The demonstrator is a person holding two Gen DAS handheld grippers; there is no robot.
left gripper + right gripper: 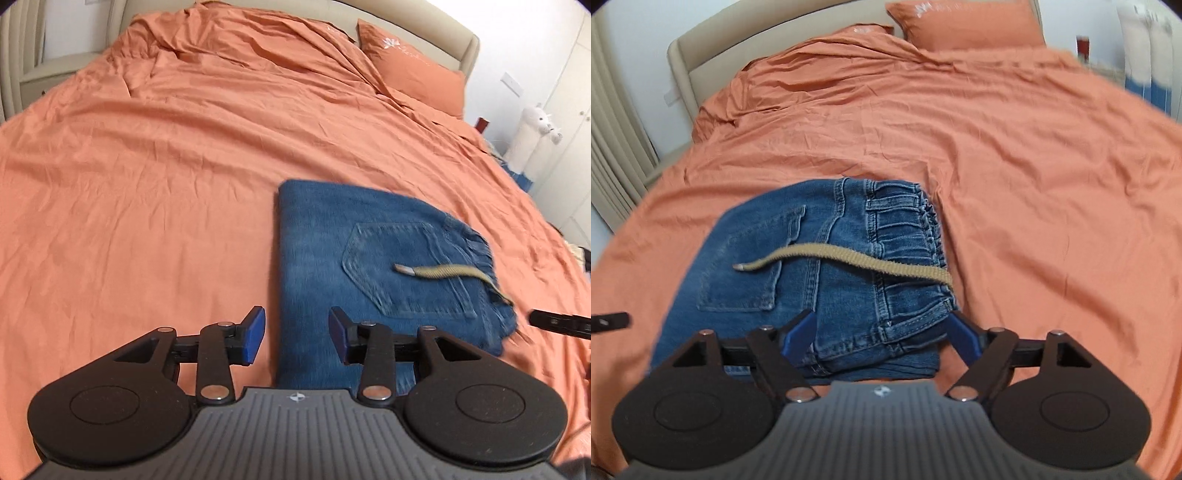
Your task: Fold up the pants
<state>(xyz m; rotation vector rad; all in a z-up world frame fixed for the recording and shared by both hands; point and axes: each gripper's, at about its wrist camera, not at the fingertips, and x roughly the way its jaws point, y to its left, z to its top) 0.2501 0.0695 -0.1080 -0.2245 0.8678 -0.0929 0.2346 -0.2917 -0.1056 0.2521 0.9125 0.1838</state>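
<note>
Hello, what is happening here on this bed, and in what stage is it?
A person with a gripper in each hand is folding blue jeans on an orange bedsheet. The jeans lie folded into a compact rectangle, a tan drawstring trailing across the top. Both the left gripper and right gripper are open above the jeans and hold nothing.

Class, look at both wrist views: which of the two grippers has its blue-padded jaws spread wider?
The right gripper: its pads straddle the folded blue denim jeans waistband corner; the left gripper shows a narrower gap.

Left gripper (297, 334), right gripper (882, 334), black linkage arms, blue pads, silver rivets, ribbed grey housing
</note>
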